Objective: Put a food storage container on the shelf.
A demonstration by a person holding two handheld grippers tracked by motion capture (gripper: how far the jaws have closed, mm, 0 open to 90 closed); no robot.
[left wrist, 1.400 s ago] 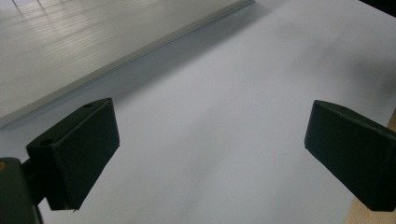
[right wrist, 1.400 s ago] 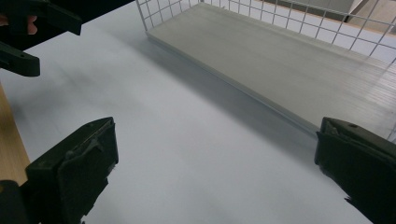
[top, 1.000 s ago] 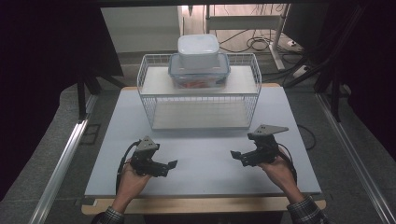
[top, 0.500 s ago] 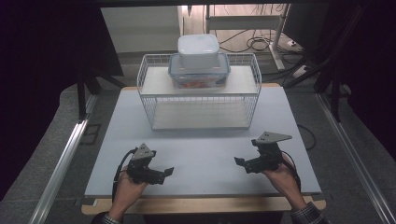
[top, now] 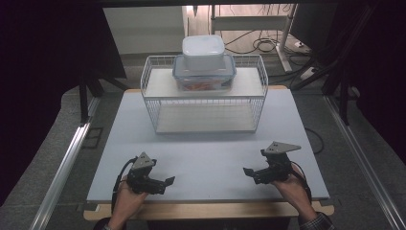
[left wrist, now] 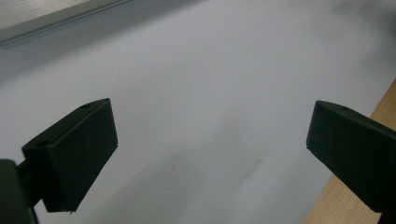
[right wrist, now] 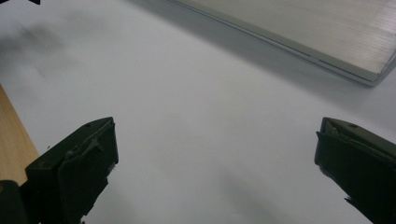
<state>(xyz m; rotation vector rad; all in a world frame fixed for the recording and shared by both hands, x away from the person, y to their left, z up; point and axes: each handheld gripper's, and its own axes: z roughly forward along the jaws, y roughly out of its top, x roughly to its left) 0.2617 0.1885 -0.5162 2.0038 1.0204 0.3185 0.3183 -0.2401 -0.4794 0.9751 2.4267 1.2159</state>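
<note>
Near the table's (top: 206,143) front edge, left gripper (top: 163,182) and right gripper (top: 250,172), fingers spread wide, holding nothing.

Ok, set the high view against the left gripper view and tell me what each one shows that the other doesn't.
High view alone: the wire basket at the back of the table, its shelf carrying a clear container with a white container stacked on top, plus the right tongs and both hands.

Left gripper view alone: a close look between the left tongs, jaws wide apart with nothing between them, and the wooden table edge beside one jaw.

Shared: the white tabletop and the left tongs, low over it.
</note>
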